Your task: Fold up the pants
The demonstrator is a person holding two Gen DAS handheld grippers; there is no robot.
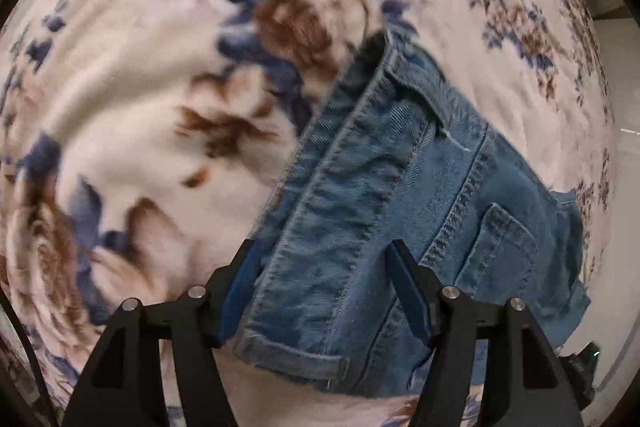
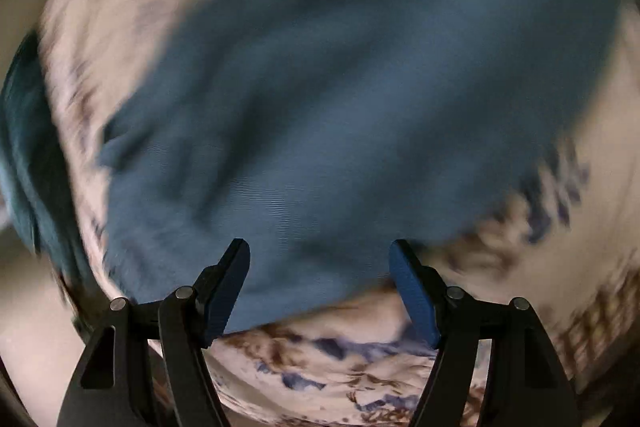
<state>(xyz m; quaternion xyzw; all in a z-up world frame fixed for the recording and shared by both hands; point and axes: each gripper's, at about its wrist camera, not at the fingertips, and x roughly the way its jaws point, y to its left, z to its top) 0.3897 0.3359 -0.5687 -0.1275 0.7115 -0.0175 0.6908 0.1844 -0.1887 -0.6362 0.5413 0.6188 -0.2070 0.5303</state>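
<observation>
jeans (image 1: 400,187) folded on flowered blanket (image 1: 140,131) | left gripper (image 1: 324,287) spread over near hem | right gripper (image 2: 320,287) spread, holding nothing, view blurred

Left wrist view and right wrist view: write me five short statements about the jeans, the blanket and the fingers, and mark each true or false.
1. The jeans are blue denim. True.
2. The jeans lie on a plain grey sheet. False: they lie on a cream blanket with blue and brown flowers.
3. The left gripper has its fingers clamped shut on the denim. False: the fingers stand apart, with the folded denim edge between them.
4. A stitched pocket shows on the jeans in the left wrist view. True.
5. The right gripper has its fingers shut. False: they stand wide apart over the blurred blue cloth.
</observation>
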